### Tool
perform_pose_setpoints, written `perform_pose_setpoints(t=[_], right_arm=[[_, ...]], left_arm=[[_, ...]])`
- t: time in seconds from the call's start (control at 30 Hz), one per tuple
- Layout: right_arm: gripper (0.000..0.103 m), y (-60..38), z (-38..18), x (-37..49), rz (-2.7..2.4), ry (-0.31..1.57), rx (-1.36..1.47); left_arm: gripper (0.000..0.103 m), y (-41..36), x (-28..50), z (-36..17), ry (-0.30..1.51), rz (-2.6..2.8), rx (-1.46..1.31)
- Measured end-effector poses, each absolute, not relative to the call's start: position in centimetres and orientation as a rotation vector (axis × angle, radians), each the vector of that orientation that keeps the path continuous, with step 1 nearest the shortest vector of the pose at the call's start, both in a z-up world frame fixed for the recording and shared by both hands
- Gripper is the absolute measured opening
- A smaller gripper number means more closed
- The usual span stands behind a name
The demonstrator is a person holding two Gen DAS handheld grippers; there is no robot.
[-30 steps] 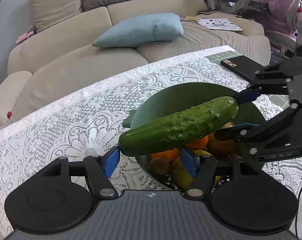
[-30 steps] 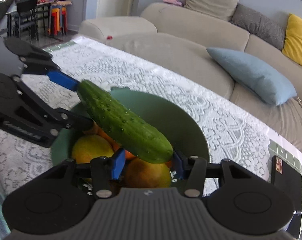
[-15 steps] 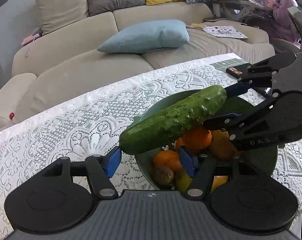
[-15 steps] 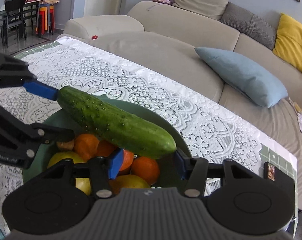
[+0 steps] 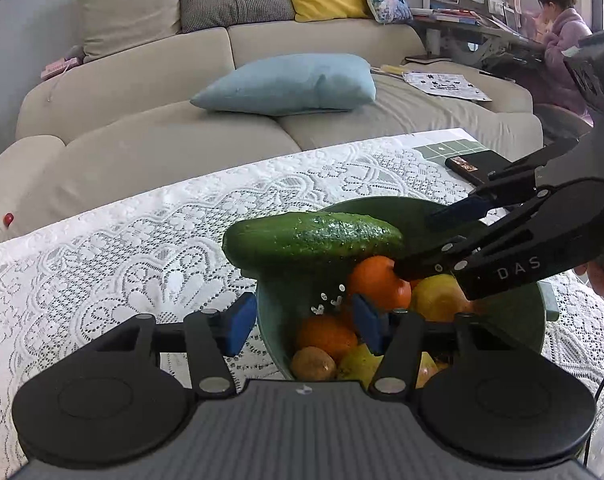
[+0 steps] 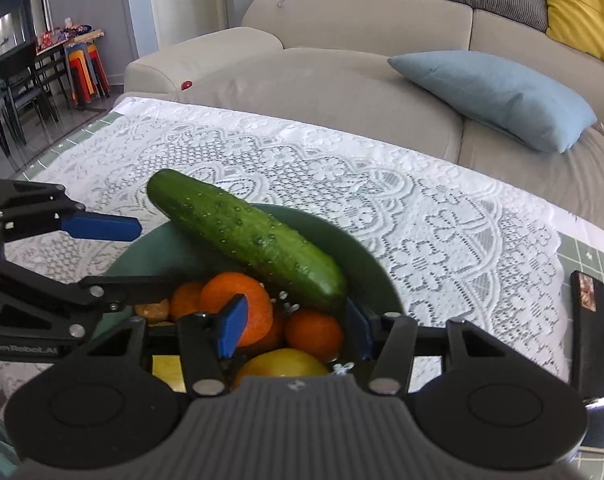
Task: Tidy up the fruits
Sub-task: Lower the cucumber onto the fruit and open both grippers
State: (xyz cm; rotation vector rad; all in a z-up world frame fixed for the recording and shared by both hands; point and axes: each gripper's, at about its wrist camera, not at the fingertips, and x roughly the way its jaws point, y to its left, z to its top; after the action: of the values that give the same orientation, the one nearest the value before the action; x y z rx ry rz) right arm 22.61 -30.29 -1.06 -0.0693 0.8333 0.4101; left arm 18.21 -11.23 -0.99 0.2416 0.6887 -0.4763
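A green cucumber [image 5: 314,238] lies across the rim of the green bowl [image 5: 273,320]; it also shows in the right wrist view [image 6: 245,236], resting on the fruit. The bowl [image 6: 366,276] holds oranges [image 6: 237,308], a yellow fruit [image 6: 281,362] and a brown kiwi [image 5: 313,364]. My left gripper [image 5: 302,322] is open, its jaws below the cucumber's near end and apart from it. My right gripper [image 6: 293,324] is open over the bowl, close under the cucumber's other end. Each gripper shows in the other's view.
The bowl stands on a white lace tablecloth [image 5: 101,264]. A black phone [image 6: 596,328] lies on the table to the right. A beige sofa with a blue cushion [image 5: 289,84] runs behind the table. A person sits at a desk at the far right [image 5: 562,36].
Both grippers have opened wider and drawn back from the cucumber. The cucumber has dropped from between them and now rests on the bowl's rim and the fruit.
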Motion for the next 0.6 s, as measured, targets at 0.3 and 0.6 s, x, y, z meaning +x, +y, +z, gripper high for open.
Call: perform_pose_setpoints(t=[0.3,0.6], right_arm=[[0.064,-29.0,0.7,20.8,0.401,0.791,-0.063],[0.081,-28.8,4.3,16.5,0.398,0.696,-0.037]], left_arm=[[0.066,-11.2,16.5,0.1,0.678,-0.45,0.262],[0.07,-10.0,13.7,2.7,0.66,-0.315,0.229]])
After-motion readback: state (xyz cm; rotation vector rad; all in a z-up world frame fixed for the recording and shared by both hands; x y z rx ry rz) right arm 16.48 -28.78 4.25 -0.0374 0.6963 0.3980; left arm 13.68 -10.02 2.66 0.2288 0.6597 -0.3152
